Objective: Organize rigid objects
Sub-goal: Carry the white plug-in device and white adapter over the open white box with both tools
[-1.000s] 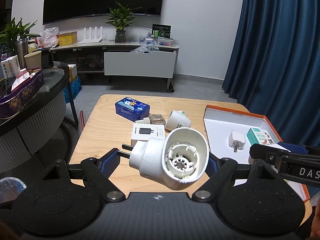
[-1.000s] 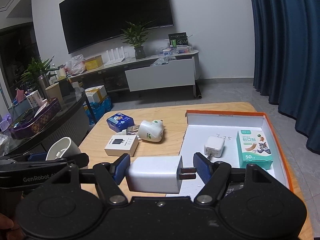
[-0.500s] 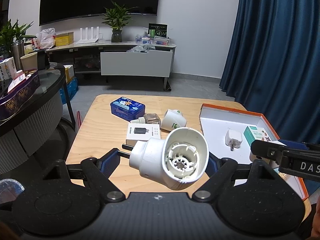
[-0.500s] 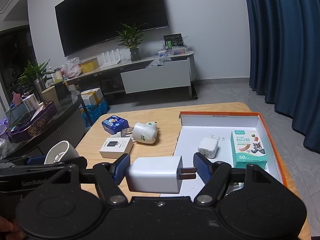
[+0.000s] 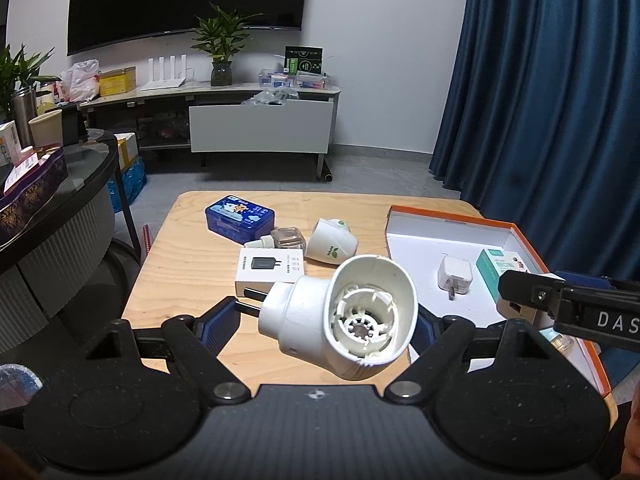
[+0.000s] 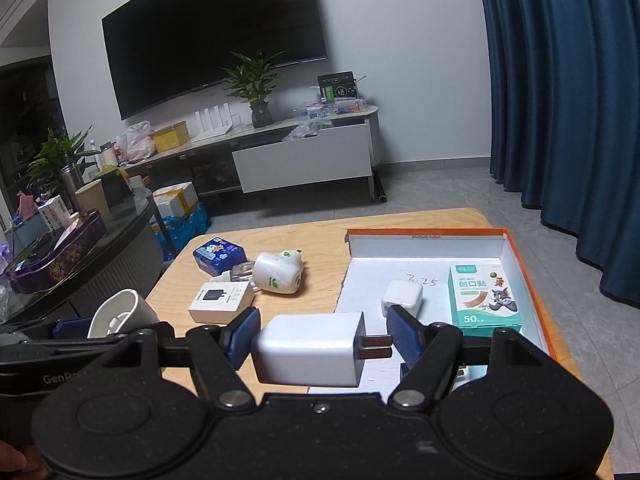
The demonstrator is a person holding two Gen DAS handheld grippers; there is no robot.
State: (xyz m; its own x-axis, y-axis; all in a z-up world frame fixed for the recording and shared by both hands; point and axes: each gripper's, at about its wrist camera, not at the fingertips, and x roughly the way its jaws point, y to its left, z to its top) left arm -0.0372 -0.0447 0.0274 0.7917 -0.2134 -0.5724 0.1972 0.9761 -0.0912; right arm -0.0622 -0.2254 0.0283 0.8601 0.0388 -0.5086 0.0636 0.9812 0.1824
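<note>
We see the left gripper [image 5: 320, 320] with its fingers clamped on a white plug-in heater [image 5: 340, 320], raised above the near surface [image 5: 188, 272]. The right gripper [image 6: 320, 340] grips a white charger [image 6: 308, 350] at the near left edge of the orange-rimmed box [image 6: 424, 233], which holds a smaller charger [image 6: 402, 297] and a plaster box [image 6: 486, 300].

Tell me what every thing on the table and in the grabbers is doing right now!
left gripper: shut on white plug-in diffuser, held above the table.
right gripper: shut on white charger, prongs pointing right.
orange-rimmed box: open.
small white charger: lying in the box.
bandage box: lying flat in the box.
blue tin: closed.
leaf-logo diffuser: tipped on its side.
</note>
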